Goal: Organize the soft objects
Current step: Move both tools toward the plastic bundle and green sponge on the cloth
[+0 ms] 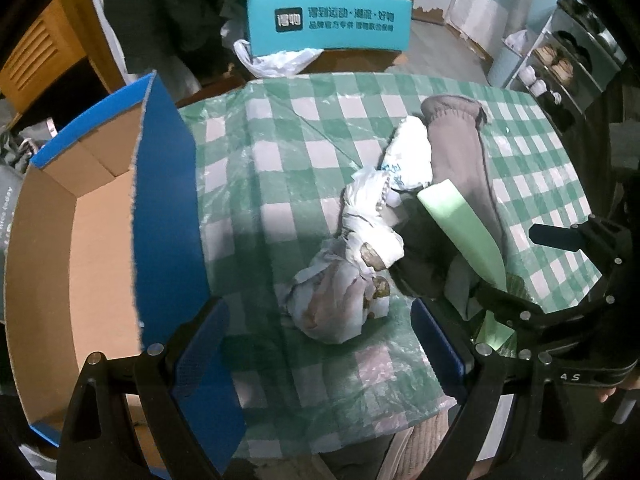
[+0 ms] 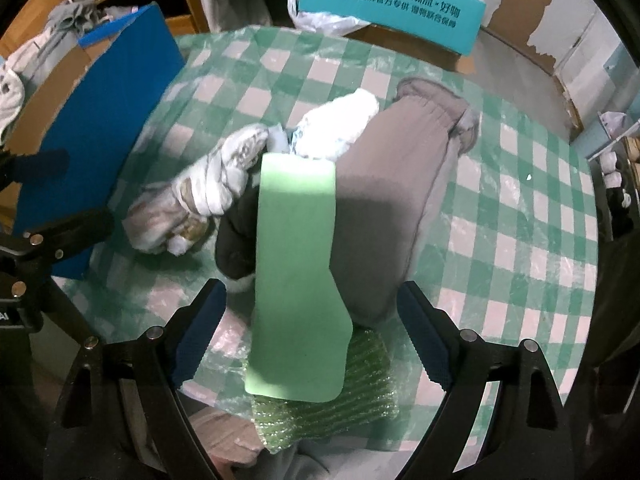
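**Hovering over a pile not yet sorted**

Looking down from the left wrist: left hand-held gripper (image 1: 320,356) open, blue pads wide apart, nothing pressed between them. Directly beneath, a crumpled white cloth bundle with brown stains (image 1: 340,304) lying on the green-and-white checked plastic cover of the desk (image 1: 288,128). Just beyond it, a twisted white fabric piece with blue print (image 1: 404,160), touching a long grey-brown knitted sock-like garment (image 1: 460,152). Leaning across that garment, a pale green foam strip (image 1: 460,224). At the left, against the desk edge, an open cardboard box with blue outer walls (image 1: 100,208), seemingly bare inside as far as visible. Part of the right hand-held gripper at the right margin.

Looking down from the right wrist: right hand-held gripper (image 2: 312,336) with jaws spread wide, straddling the pale green foam strip (image 2: 296,264) but apart from it on both sides; no contact, nothing held. Under the strip's near end, a sheet of green bubble wrap (image 2: 340,400); beside it a dark fabric lump (image 2: 236,248), the stained bundle (image 2: 176,216) and the grey-brown garment (image 2: 400,184). Blue-walled box (image 2: 100,128) at the left.

Judging by this: sorting barely begun, every soft item on the desk, none visible in the box. Left to do: gripping each piece and carrying it over.
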Tool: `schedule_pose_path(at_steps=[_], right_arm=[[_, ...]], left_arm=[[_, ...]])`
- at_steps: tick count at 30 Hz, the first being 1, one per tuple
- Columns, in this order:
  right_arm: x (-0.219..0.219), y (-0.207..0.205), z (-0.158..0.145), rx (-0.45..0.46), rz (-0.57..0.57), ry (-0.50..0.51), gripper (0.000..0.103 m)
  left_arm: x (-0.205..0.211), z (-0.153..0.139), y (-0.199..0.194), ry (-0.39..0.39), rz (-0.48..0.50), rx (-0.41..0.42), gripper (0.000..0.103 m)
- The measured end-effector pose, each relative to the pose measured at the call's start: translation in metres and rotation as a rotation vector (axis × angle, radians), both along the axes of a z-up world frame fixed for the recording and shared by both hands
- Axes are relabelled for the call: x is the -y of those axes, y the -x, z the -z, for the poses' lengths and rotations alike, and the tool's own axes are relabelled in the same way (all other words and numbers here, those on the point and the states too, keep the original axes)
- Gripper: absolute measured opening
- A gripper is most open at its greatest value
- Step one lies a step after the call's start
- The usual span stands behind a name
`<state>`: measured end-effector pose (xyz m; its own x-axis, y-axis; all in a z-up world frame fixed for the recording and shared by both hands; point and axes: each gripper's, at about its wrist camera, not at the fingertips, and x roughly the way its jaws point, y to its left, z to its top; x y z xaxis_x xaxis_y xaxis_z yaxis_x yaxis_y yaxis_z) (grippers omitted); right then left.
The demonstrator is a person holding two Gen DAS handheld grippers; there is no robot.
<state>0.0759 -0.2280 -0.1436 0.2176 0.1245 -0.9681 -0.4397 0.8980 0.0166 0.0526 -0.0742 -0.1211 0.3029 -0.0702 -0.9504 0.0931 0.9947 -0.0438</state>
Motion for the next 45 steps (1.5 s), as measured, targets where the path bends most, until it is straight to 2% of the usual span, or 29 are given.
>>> schedule_pose_path(at_steps=[10, 13, 15, 21, 34, 36, 40, 42, 45], right_arm=[[0.005, -0.005, 0.021, -0.056, 0.03, 0.018, 0.071], [0.01, -0.006, 0.024, -0.064, 0.052, 0.006, 0.057], [0.014, -0.007, 0.024, -0.065, 0.068, -0.006, 0.044], [0.028, -0.014, 0.018, -0.047, 0.124, -0.035, 0.023], [0.044, -0.025, 0.016, -0.051, 0.181, -0.067, 0.023], [0.043, -0.025, 0.017, -0.05, 0.179, -0.069, 0.033], [0.038, -0.028, 0.016, -0.043, 0.162, -0.086, 0.041], [0.034, -0.03, 0.016, -0.039, 0.153, -0.091, 0.051], [0.031, -0.032, 0.015, -0.02, 0.138, -0.084, 0.057]], left_arm=[[0.009, 0.014, -0.001, -0.025, 0.025, -0.029, 0.094], [0.01, 0.015, -0.003, -0.039, 0.026, -0.028, 0.094], [0.01, 0.015, -0.003, -0.034, 0.024, -0.024, 0.094], [0.013, 0.01, -0.004, 0.004, 0.034, -0.011, 0.094], [0.021, 0.024, -0.017, 0.047, 0.034, -0.046, 0.094], [0.022, 0.028, -0.02, 0.046, 0.036, -0.05, 0.094], [0.024, 0.036, -0.026, 0.041, 0.037, -0.058, 0.094], [0.024, 0.039, -0.028, 0.034, 0.04, -0.061, 0.094], [0.024, 0.045, -0.032, 0.023, 0.044, -0.066, 0.094]])
